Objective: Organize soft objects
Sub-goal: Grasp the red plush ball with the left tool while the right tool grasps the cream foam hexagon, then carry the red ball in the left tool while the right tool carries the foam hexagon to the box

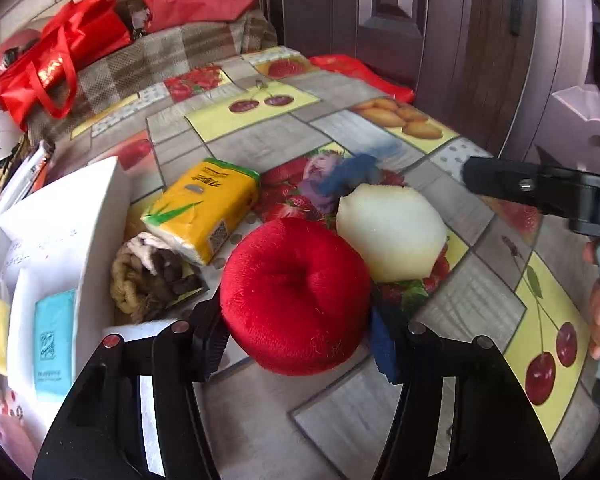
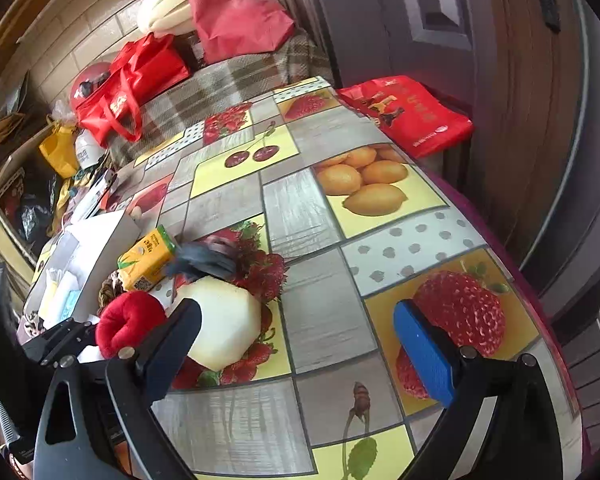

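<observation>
Left wrist view: left gripper [image 1: 300,332] snug around red plush apple [image 1: 296,296]

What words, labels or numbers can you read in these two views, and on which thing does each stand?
None reads clearly.
Yellow tissue pack: printed characters and a square code, too blurred.
Teal packet in the white box: small print, unreadable.
Red bag at the table edge: light lettering, too small.
Red tote: gold marks, illegible.

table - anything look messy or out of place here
Mostly loose clutter. A yellow tissue pack lies tilted, leaning on a braided rope bundle beside the white box. A dark blue cloth lies crumpled behind the white plush. Nothing looks spilled or damaged.
</observation>
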